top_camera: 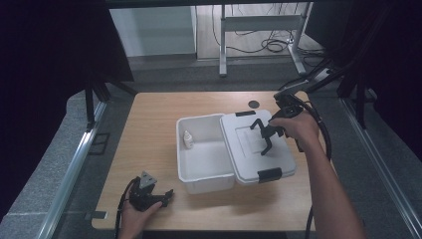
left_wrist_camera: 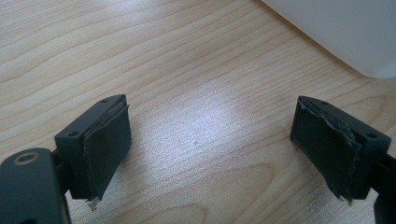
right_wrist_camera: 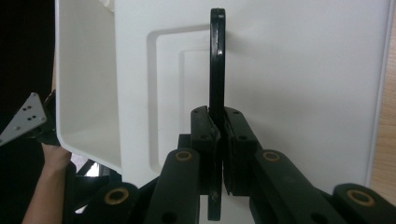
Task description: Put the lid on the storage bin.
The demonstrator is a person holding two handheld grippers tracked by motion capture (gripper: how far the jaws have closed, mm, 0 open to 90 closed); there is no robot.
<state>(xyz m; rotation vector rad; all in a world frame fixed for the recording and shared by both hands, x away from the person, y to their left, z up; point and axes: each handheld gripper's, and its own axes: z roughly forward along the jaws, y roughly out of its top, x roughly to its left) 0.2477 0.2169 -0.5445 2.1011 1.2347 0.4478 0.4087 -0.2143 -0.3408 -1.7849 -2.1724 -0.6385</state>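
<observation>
Right gripper (right_wrist_camera: 217, 140) clamped on black lid handle (right_wrist_camera: 217, 60) of white plastic box (top_camera: 206, 159); left gripper (left_wrist_camera: 210, 144) wide open near front-left counter (top_camera: 149, 124) corner.

One white box (top_camera: 204, 162) is counted on the tabletop (top_camera: 149, 134), near its middle. One white lid (top_camera: 256, 144) is counted, lying partly over the box's right side. One black handle (right_wrist_camera: 217, 60) is seen on the lid, and two black clasps (top_camera: 269, 175) at its near and far edges. One small white bottle (top_camera: 187, 139) is seen inside the box, at its far left corner. One dark round mark (top_camera: 254, 104) is counted toward the tabletop's far right corner. Two grippers are counted: the left gripper (top_camera: 160, 198) and the right gripper (top_camera: 263, 133).
</observation>
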